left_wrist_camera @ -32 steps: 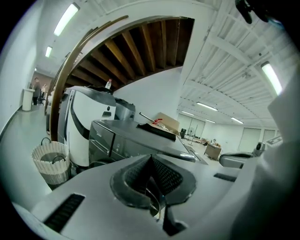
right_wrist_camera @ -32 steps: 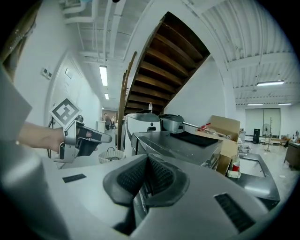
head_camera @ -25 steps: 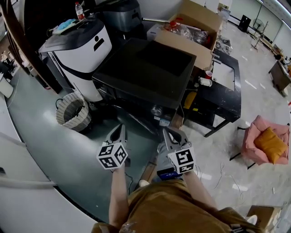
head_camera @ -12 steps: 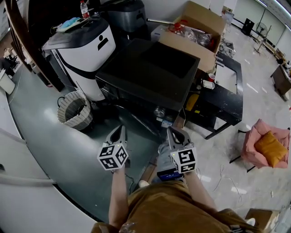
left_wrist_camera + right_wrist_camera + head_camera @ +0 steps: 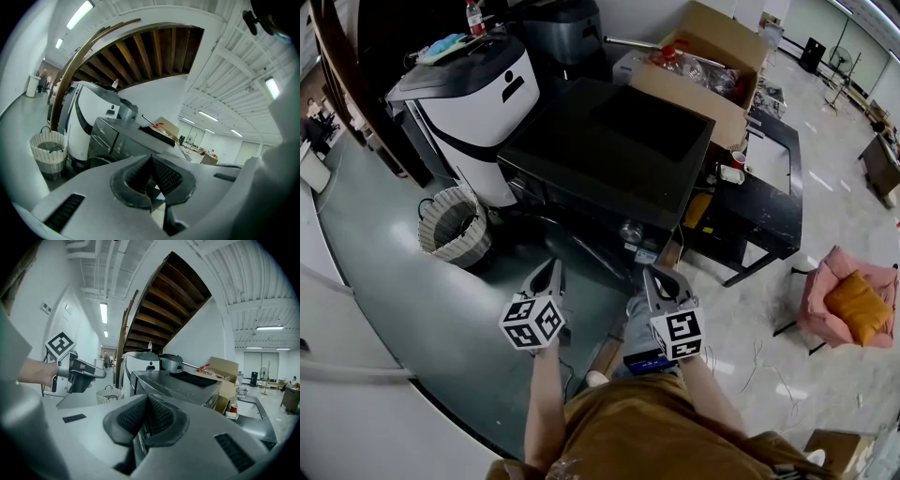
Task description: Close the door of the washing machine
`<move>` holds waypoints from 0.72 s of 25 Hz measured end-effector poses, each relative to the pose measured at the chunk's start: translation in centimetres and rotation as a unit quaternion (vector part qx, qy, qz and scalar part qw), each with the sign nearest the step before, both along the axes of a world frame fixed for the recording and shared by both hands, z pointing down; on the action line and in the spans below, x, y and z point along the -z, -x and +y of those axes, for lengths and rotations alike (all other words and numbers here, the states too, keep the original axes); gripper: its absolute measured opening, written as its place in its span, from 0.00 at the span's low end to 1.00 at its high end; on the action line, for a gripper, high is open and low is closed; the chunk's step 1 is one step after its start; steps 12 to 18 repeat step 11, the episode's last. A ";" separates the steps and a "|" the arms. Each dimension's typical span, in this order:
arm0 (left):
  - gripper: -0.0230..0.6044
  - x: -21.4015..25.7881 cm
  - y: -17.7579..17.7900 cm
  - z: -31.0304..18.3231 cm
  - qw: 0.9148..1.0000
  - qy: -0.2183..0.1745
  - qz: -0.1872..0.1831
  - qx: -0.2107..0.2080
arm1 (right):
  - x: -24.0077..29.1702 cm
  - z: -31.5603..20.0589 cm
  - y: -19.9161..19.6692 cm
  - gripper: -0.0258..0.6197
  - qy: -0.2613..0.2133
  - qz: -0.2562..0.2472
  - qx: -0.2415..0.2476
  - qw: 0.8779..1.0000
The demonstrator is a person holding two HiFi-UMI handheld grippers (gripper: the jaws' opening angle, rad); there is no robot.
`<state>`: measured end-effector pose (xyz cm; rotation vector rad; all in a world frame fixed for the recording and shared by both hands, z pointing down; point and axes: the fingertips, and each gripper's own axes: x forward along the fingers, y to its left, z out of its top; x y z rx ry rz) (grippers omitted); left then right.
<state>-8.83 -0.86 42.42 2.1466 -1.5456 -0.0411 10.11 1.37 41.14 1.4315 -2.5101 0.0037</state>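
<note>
Grippers, both: pads pressed together, nothing held between them. Left gripper (image 5: 547,274) and right gripper (image 5: 662,281) are held side by side at waist height, each with its marker cube toward the person and its tips pointing forward at the washing machine (image 5: 609,150)

Washing machine: dark, box-shaped, flat top, standing on the floor directly ahead of both tools. Its front face is turned toward them. Neither gripper touches it; open floor shows between tips and machine in the head view. From the left gripper view the front panel lies ahead and slightly left of the closed tips. From the right gripper view the near front corner of the machine sits just above the tips, centre of frame

Door: a dark rounded shape (image 5: 99,162) shows low on the front panel in the left gripper view, just left of the jaws. Whether the door is open or shut cannot be told from any view

Surroundings:
- White appliance (image 5: 473,98) with a black stripe, beside the machine on the person's left
- Woven basket (image 5: 453,228) on the floor before that appliance, well left of the left gripper
- Open cardboard box (image 5: 703,61) behind the machine, to the right
- Low black table (image 5: 769,202) right of the machine, a red cup (image 5: 729,153) at its near edge
- Pink armchair (image 5: 848,291) well off to the right

Right gripper view also shows the left gripper, held in a hand (image 5: 40,373), off to its left
</note>
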 end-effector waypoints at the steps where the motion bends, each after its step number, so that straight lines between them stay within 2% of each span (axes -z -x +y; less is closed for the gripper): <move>1: 0.08 -0.1 0.0 0.0 1.000 0.002 0.012 -0.003 | -0.1 -0.1 -0.1 0.06 0.001 0.000 -0.001 1.000; 5: 0.08 -0.5 0.1 -0.2 0.999 0.006 0.033 -0.004 | -0.2 -0.3 -0.3 0.06 0.003 0.000 -0.004 1.000; 11: 0.08 -1.3 -0.7 -0.3 1.000 0.014 0.001 -0.015 | -0.4 -0.3 -0.1 0.06 0.006 0.003 0.002 1.000; 18: 0.08 -1.3 -0.7 -0.3 1.000 0.014 0.001 -0.015 | -0.4 -0.3 -0.1 0.06 0.006 0.003 0.002 1.000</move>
